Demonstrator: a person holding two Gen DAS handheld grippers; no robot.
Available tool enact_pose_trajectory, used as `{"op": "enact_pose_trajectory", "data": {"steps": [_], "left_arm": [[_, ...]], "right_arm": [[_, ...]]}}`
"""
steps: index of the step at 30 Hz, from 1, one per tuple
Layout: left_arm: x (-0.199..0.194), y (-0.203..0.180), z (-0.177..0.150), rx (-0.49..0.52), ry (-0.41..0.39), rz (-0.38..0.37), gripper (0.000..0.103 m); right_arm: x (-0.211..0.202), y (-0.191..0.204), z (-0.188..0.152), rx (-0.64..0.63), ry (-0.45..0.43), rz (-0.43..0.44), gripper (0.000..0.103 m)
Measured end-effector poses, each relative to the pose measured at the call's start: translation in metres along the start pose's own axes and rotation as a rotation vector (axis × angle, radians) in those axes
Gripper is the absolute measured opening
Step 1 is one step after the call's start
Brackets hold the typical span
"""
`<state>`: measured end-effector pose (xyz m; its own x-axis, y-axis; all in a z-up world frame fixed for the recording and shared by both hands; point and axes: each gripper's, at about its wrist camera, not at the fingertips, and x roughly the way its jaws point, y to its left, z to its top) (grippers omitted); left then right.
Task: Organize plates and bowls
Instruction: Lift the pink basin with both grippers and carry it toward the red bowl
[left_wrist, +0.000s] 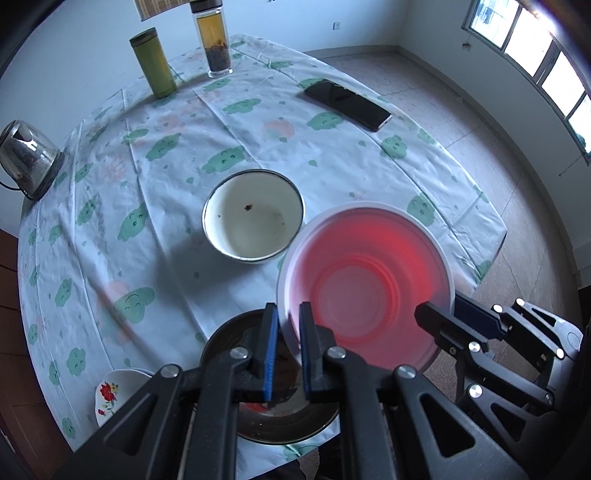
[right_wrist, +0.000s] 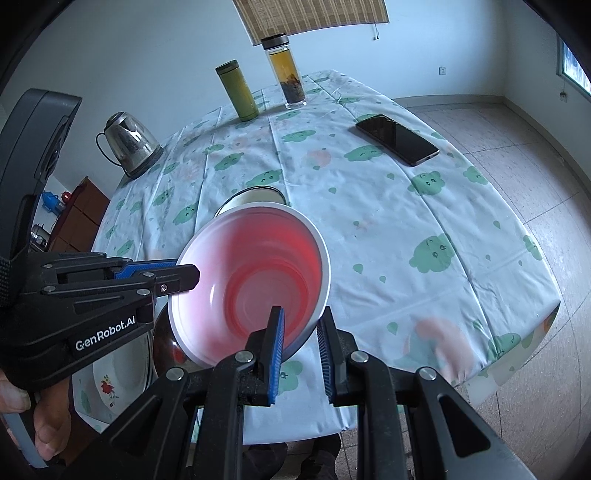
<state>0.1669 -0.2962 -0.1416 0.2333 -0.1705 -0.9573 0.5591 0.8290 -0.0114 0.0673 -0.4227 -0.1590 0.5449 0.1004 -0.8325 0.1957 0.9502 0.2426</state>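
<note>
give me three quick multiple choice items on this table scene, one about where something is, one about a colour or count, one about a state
1. Where does the phone lie?
A. flat on the tablecloth, towards the far right of the table
B. inside the white bowl
C. on top of the kettle

2. What colour is the inside of the bowl that both grippers hold?
A. green
B. pinkish red
C. black

3. How is the pink bowl carried?
A. resting flat on the table, untouched
B. upside down on the dark plate
C. clamped at its rim by the left gripper and the right gripper, tilted

Answers:
1. A: the phone lies flat on the cloth, apart from the white bowl and the kettle.
2. B: the inner wall glows pinkish red in both views.
3. C: each pair of jaws pinches the rim, on opposite sides, and the bowl leans above the dark plate.
</note>
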Motion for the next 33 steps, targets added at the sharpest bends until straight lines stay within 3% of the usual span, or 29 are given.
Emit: {"op": "enact_pose_trajectory", "data": {"steps": [33], "left_arm": [[-0.016, 0.045, -0.028, -0.08, -0.018, 0.022, 0.008]], "right_arm": [[0.011, 0.049, -0.01, -0.083, 0.032, 0.042, 0.02]]}}
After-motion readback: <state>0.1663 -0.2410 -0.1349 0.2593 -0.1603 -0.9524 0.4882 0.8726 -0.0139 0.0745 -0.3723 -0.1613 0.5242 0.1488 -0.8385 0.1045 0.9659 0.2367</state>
